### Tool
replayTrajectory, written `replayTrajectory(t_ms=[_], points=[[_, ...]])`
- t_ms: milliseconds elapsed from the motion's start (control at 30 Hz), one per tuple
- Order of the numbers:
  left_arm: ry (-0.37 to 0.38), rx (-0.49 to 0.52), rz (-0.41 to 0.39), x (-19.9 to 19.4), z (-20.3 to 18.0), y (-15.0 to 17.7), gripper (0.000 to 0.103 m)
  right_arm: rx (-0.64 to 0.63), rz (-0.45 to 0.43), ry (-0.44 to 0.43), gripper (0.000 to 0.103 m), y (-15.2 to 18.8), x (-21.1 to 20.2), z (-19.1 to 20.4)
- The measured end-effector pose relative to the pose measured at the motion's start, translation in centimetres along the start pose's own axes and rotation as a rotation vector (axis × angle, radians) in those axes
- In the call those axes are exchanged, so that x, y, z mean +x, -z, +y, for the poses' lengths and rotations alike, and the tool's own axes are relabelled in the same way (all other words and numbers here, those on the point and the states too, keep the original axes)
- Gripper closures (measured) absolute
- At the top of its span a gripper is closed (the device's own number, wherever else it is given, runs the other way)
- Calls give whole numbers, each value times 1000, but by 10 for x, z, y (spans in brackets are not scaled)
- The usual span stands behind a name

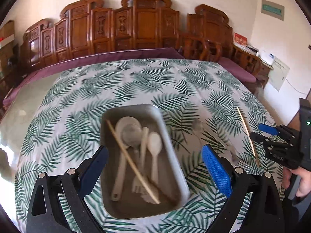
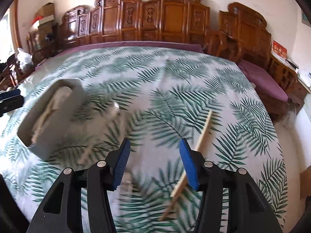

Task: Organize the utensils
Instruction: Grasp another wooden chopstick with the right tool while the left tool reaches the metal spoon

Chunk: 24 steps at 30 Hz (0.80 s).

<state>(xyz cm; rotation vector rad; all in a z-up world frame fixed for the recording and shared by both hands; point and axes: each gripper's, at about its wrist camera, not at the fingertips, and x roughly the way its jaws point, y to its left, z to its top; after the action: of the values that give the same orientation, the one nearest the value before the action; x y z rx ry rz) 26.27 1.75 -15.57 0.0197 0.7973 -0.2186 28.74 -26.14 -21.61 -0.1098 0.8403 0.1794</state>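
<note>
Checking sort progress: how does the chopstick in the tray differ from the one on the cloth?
The tray chopstick lies inside the grey tray, slanted across the white spoons; the loose chopstick lies alone on the leaf-print tablecloth. The tray one sits below the open left gripper, the loose one beside the right gripper. Both look pale wood.

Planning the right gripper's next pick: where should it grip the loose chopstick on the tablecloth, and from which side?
Grip the chopstick near mid-length, from above, jaws closing across its width. It is a thin straight stick lying flat on the tablecloth, so only a pinch across the shaft will likely hold. The right gripper is open, and the stick runs slantwise past its right finger; probably turn the wrist so that the jaws straddle it.
</note>
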Motion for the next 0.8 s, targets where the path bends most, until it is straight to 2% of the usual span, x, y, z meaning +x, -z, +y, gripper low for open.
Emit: replayTrajectory(t_ms=[200, 533, 600, 633, 800], points=[[20, 36, 9, 7, -23, 2, 10, 10, 37, 62, 48, 9, 22, -25], [38, 9, 14, 11, -17, 2, 10, 112, 40, 12, 48, 19, 19, -69], [48, -4, 15, 12, -18, 2, 10, 107, 67, 2, 53, 20, 25, -69], [54, -7, 15, 12, -19, 2, 10, 104, 79, -6, 59, 20, 28, -69], [58, 6, 27, 18, -32, 7, 10, 127, 121, -6, 65, 25, 37, -70]])
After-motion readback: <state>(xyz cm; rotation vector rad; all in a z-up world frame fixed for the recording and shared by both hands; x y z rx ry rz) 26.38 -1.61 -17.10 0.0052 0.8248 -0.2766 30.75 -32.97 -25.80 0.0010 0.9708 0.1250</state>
